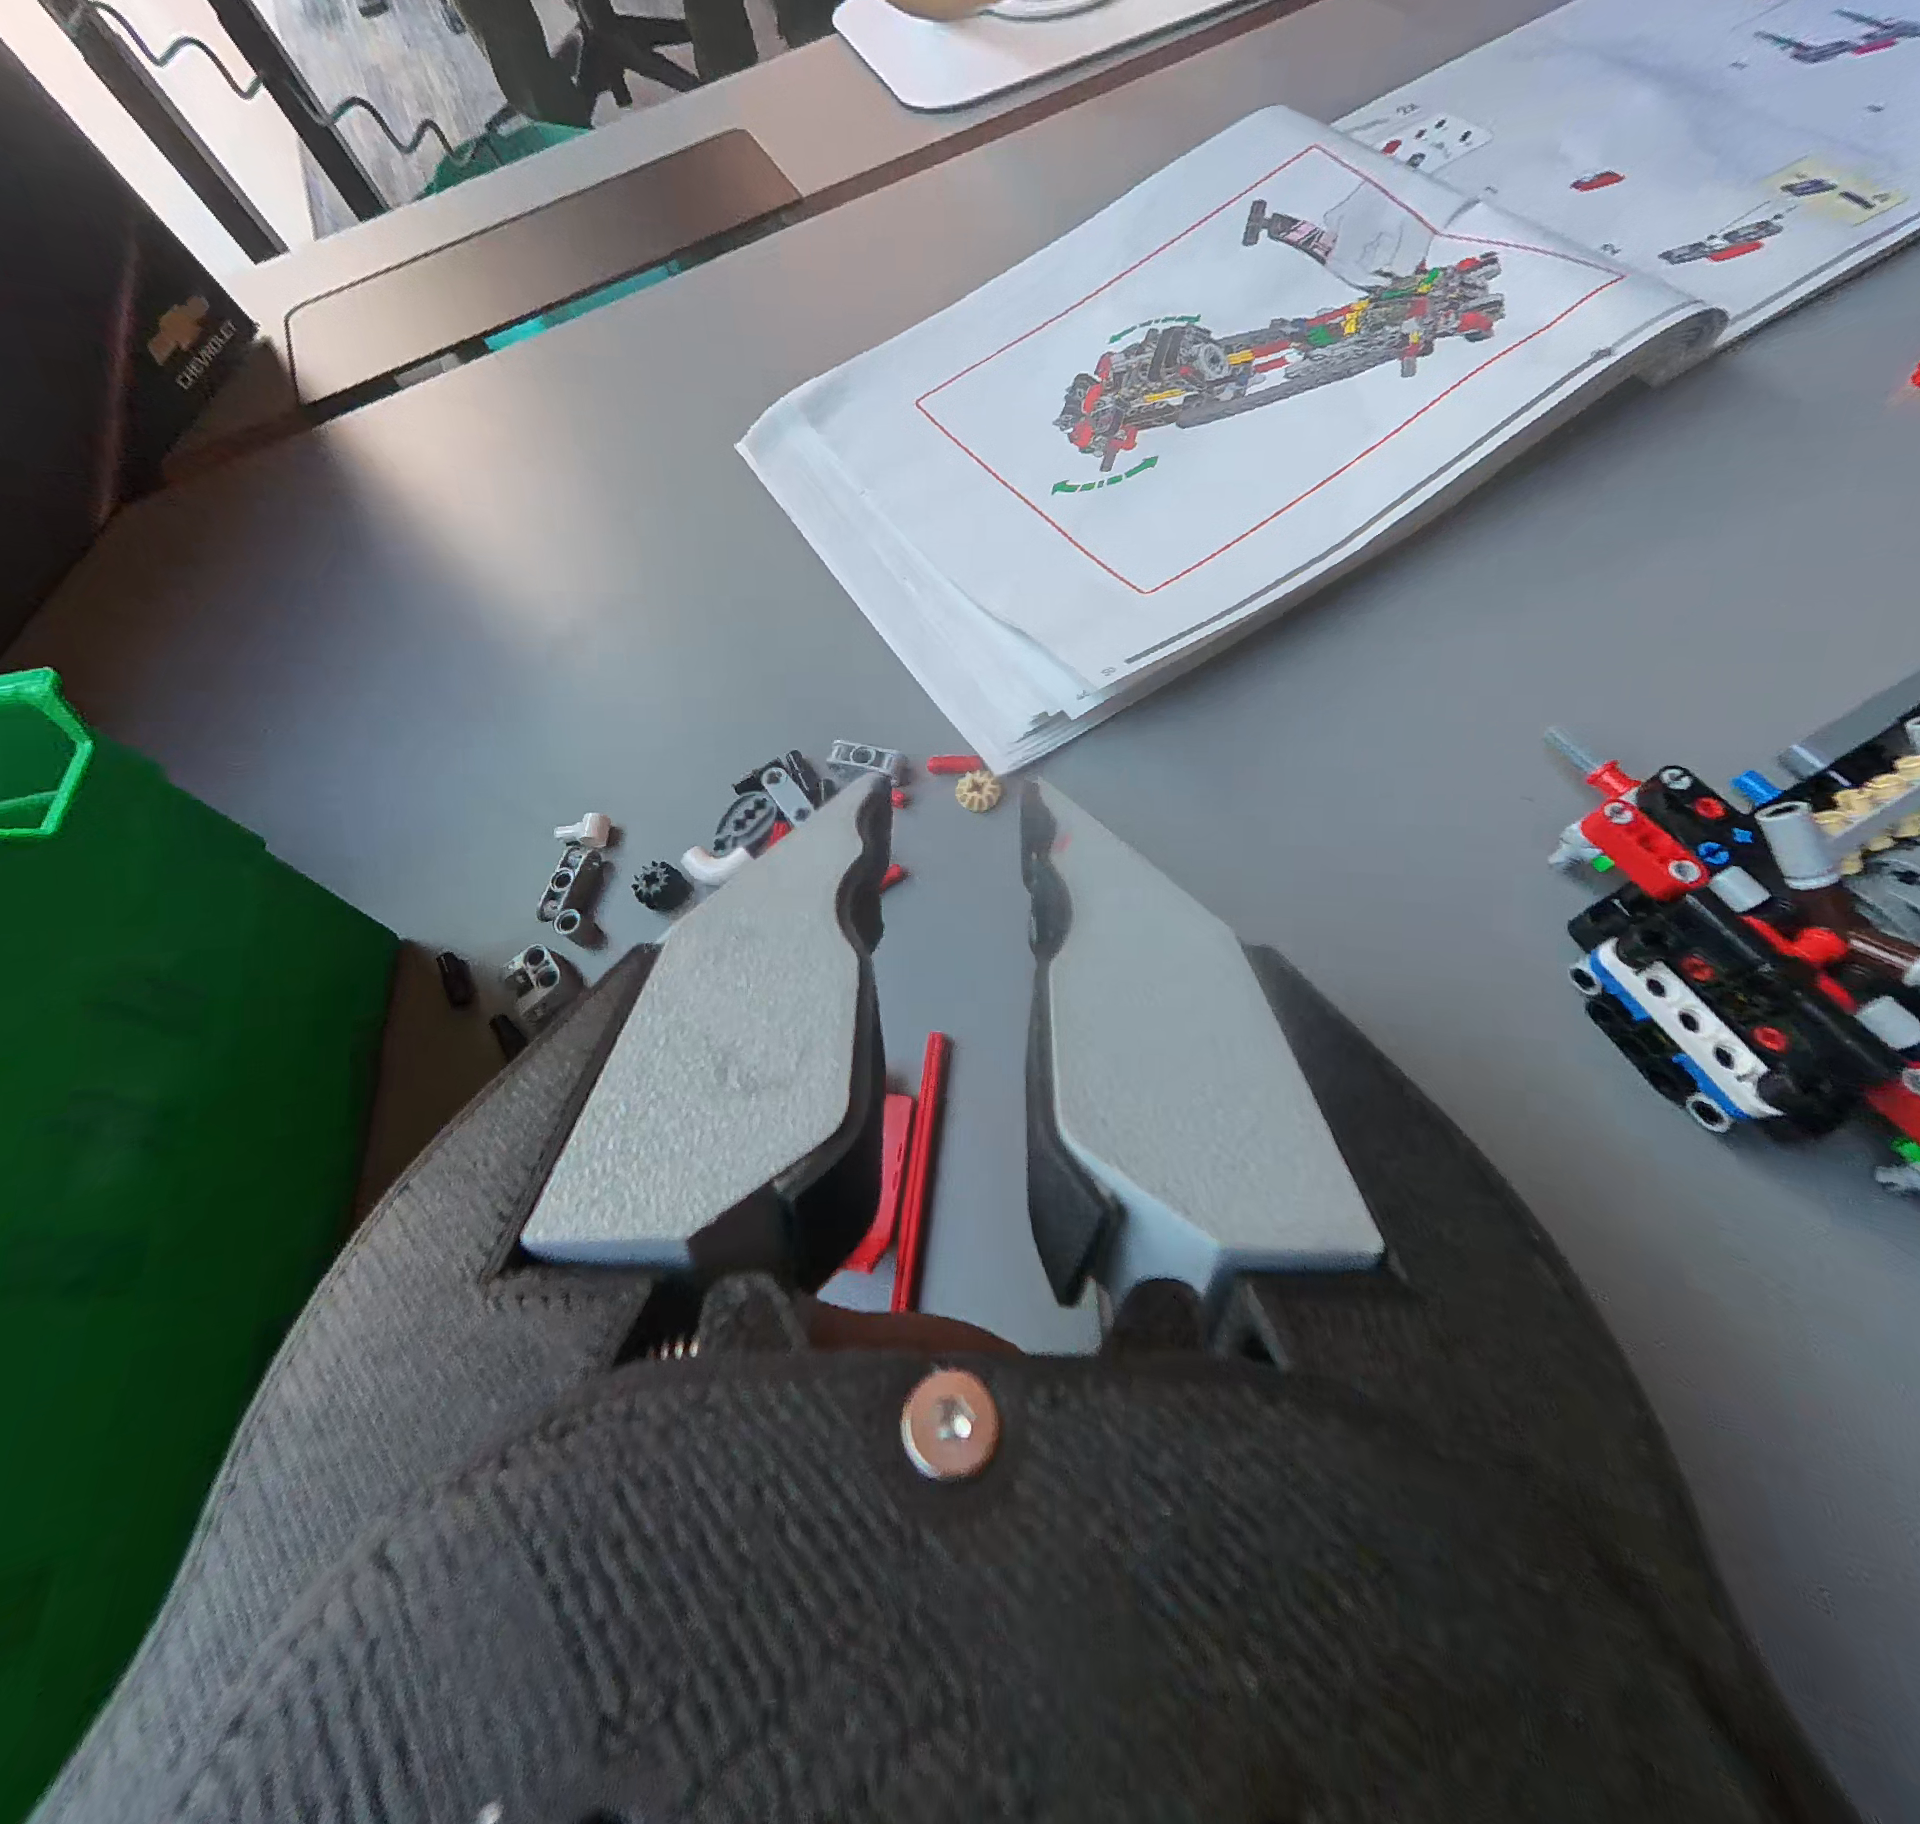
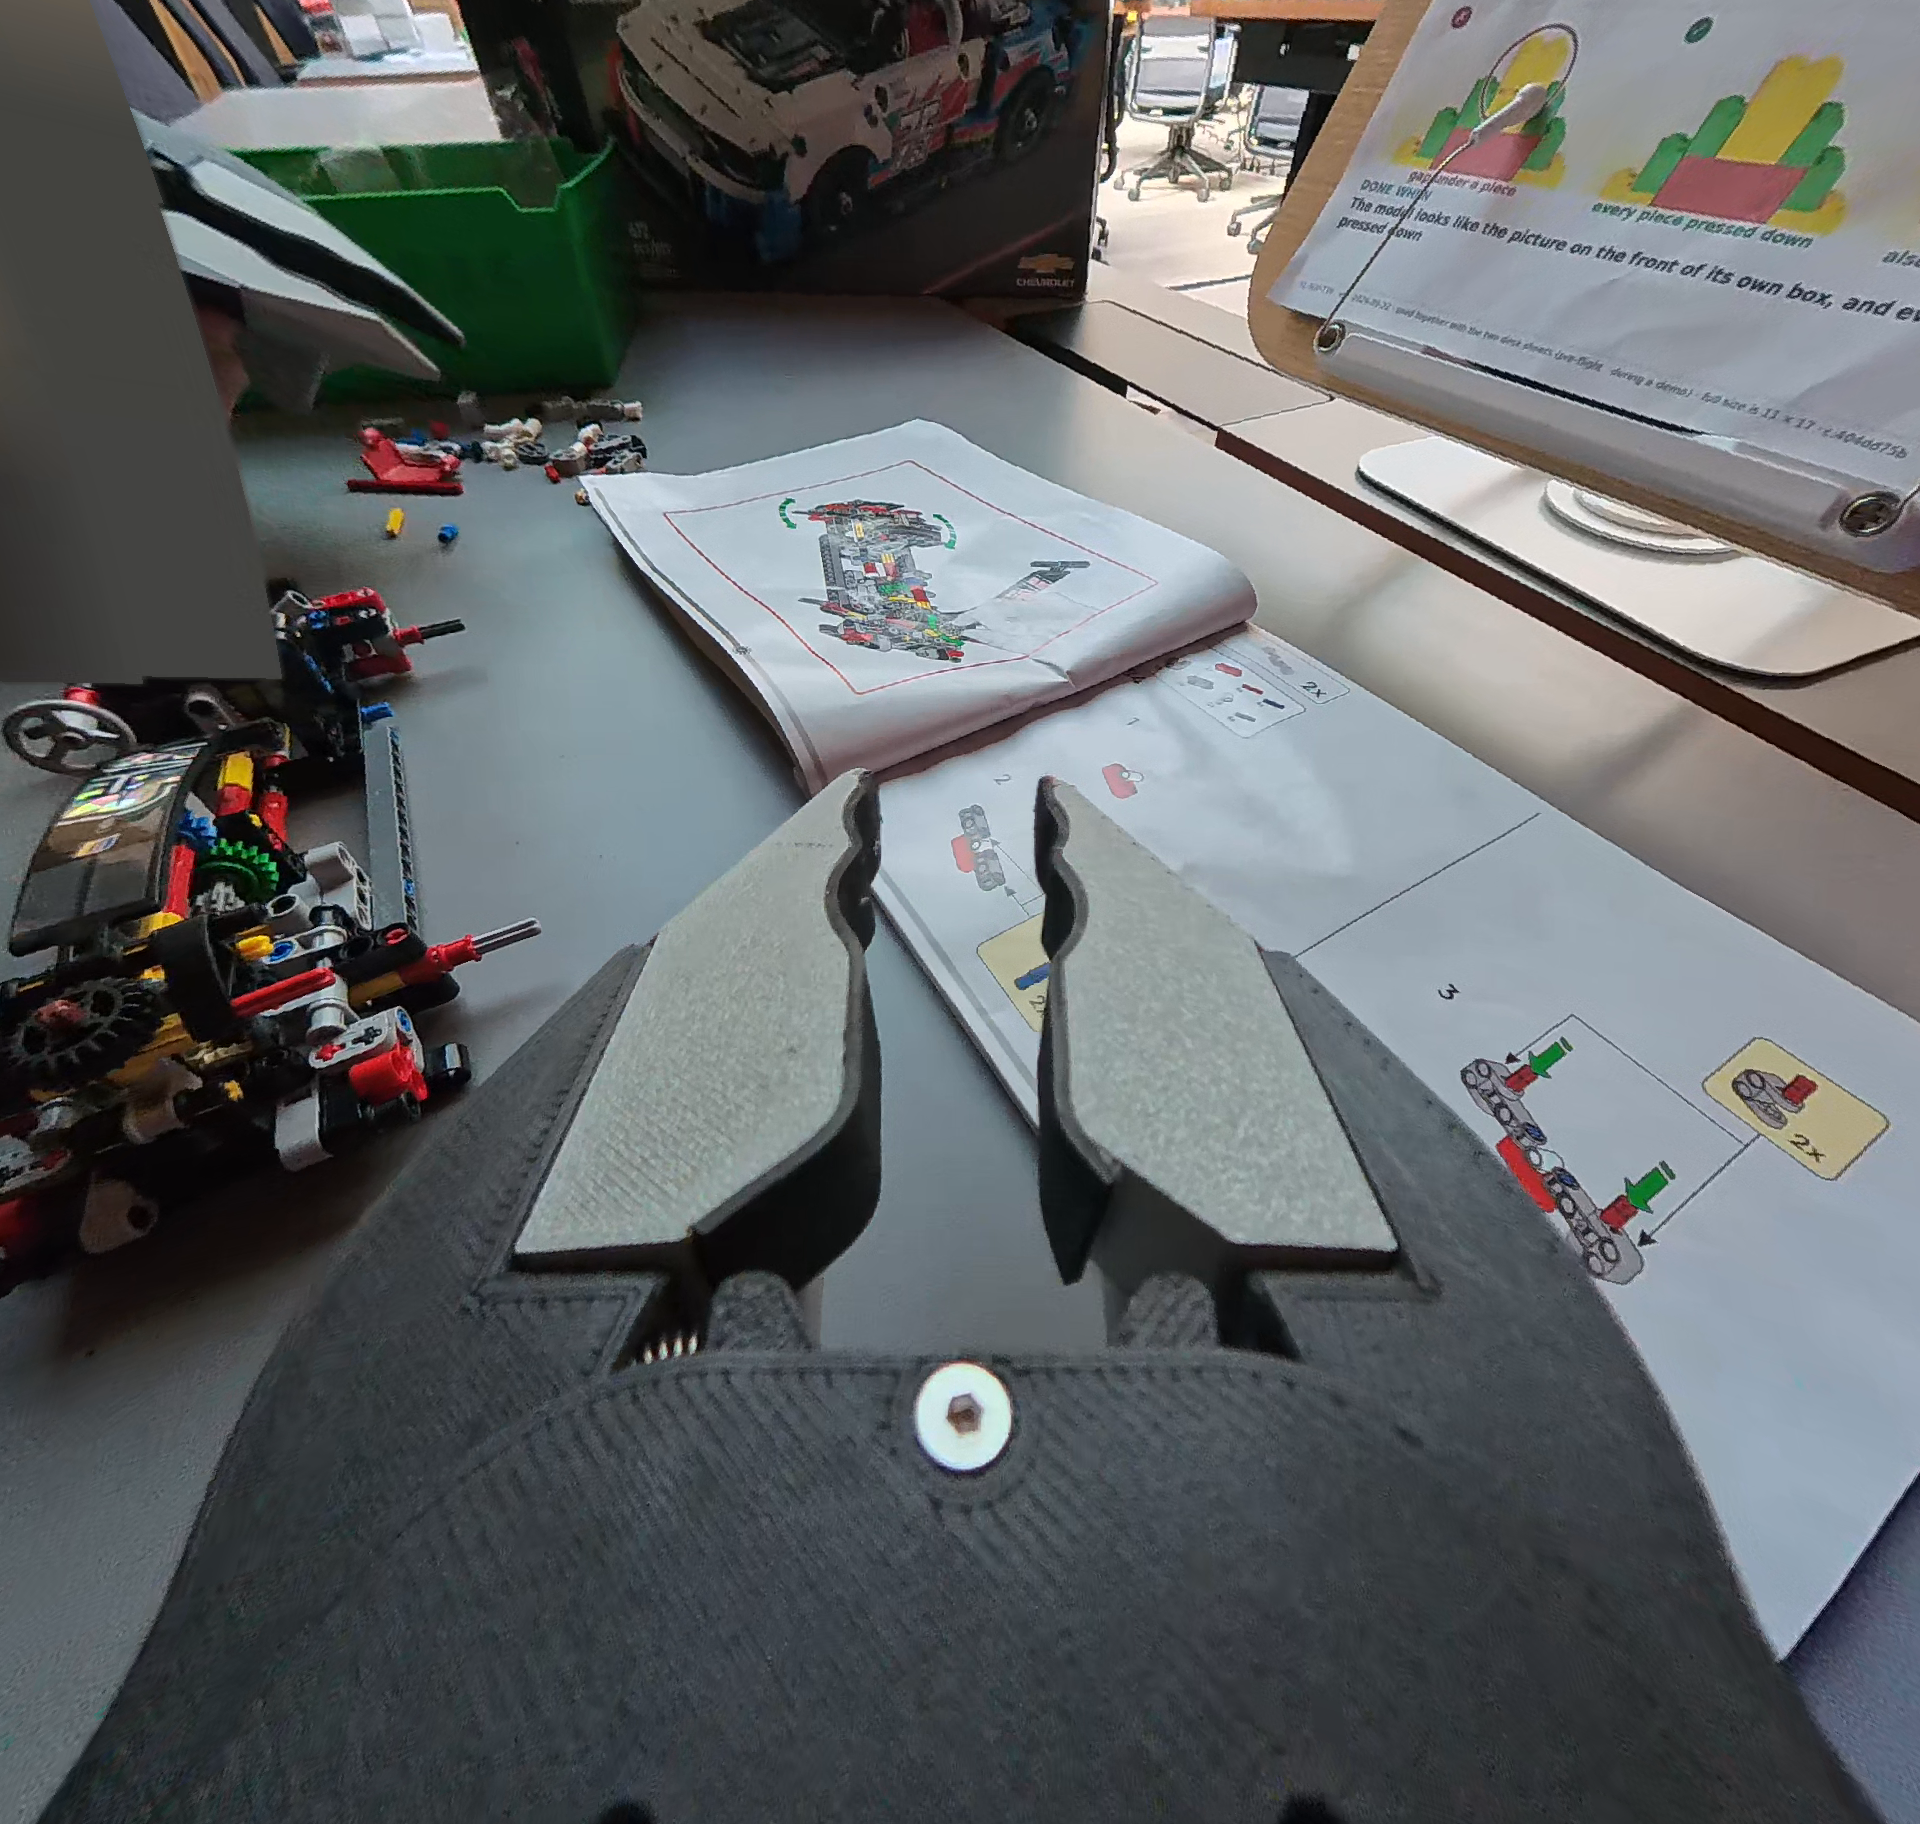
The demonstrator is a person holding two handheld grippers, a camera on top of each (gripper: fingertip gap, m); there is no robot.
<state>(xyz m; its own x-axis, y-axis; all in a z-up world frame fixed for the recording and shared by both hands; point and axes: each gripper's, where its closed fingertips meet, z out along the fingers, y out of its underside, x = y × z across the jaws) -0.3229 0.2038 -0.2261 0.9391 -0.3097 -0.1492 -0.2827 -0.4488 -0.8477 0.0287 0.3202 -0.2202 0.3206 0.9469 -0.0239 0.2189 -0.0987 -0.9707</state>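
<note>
While a green bin point(image 1: 156, 995) sits far left, the left gripper point(image 1: 956, 808) hovers released over loose small pieces point(image 1: 665, 870), a tan gear point(image 1: 975, 790) just ahead of its tips. Right of it, the right gripper point(image 2: 951, 798) hangs released above the open booklet point(image 2: 1351, 891), the half-built model point(image 2: 187, 964) to its left.
</note>
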